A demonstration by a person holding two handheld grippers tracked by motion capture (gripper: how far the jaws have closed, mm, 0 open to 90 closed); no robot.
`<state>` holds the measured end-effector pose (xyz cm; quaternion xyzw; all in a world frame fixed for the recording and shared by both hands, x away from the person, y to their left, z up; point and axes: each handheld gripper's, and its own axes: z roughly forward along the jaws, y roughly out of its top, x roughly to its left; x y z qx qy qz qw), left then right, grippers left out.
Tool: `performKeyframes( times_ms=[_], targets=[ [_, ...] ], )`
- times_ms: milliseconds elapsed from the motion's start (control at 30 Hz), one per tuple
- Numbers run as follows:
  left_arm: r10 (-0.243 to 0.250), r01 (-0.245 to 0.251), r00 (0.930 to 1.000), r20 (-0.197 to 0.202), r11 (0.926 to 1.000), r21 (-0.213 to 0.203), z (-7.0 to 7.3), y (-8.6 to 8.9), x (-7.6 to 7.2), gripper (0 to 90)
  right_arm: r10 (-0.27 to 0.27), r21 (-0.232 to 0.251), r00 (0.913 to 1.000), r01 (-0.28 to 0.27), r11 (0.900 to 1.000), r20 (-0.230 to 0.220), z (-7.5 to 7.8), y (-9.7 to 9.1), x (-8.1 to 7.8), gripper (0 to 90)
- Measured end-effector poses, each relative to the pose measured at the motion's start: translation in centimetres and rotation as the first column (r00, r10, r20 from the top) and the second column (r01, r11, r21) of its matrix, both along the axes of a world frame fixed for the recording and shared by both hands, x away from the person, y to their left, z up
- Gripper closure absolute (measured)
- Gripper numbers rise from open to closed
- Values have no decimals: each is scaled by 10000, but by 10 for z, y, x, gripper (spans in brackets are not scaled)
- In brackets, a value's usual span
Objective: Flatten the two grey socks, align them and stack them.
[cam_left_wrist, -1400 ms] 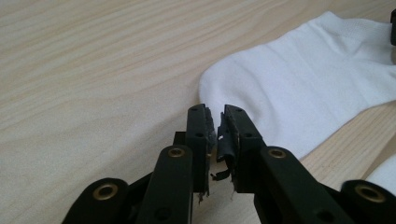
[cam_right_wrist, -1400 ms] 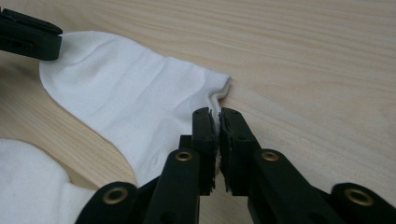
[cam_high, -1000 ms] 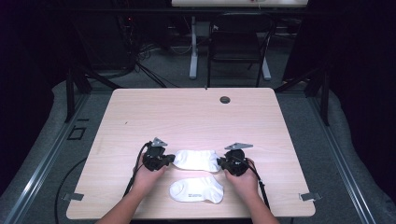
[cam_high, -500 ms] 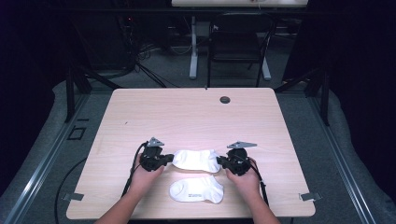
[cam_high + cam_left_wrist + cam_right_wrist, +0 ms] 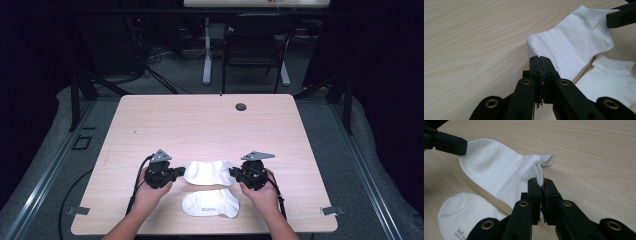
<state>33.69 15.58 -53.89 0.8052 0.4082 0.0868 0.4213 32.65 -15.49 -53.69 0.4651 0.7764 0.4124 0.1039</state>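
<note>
Near the front edge of the wooden table (image 5: 200, 120), two white socks lie close together. The farther sock (image 5: 209, 172) is stretched between the two grippers, one at each end. The left gripper (image 5: 176, 173) has its jaws pressed together on one end of this sock; in the left gripper view the black jaws meet tightly, with the white cloth (image 5: 564, 47) running away from their tips toward the other gripper's jaw at the upper right. The right gripper (image 5: 236, 173) pinches the opposite end; in the right gripper view a small fold of cloth (image 5: 540, 173) stands up between the closed jaws, and the rest of the sock (image 5: 499, 175) spreads toward the left gripper (image 5: 461, 146) at the upper left.

The nearer sock (image 5: 210, 204) lies flat on the table just in front of the held sock, between the person's two hands, touched by neither gripper. It carries small dark print near one end (image 5: 461, 233). In the left gripper view its edge (image 5: 609, 80) sits just beside the held sock, with a narrow strip of table between them.

Far behind the held sock, close to the table's back edge, sits a small dark round hole (image 5: 241, 106).
</note>
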Motion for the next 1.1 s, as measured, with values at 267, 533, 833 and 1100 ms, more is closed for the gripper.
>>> performKeyframes(
  times_ms=[267,533,833,1100],
  targets=[
    [-265,268,9994,205,9995,-153,8,3,-16,898,144,279,9999,-147,9995,89,9,-1,-11,862],
    [-356,361,9991,243,9991,-207,12,7,-31,898,180,279,9997,-176,9995,-145,12,-3,-24,862],
    [-469,474,9988,172,9984,-318,13,10,-47,898,422,-249,9988,-428,9988,-244,17,4,-41,863],
    [-425,426,9991,53,9982,-423,11,14,-56,899,631,-214,9975,-638,9977,-325,19,8,-52,863]
  ],
)
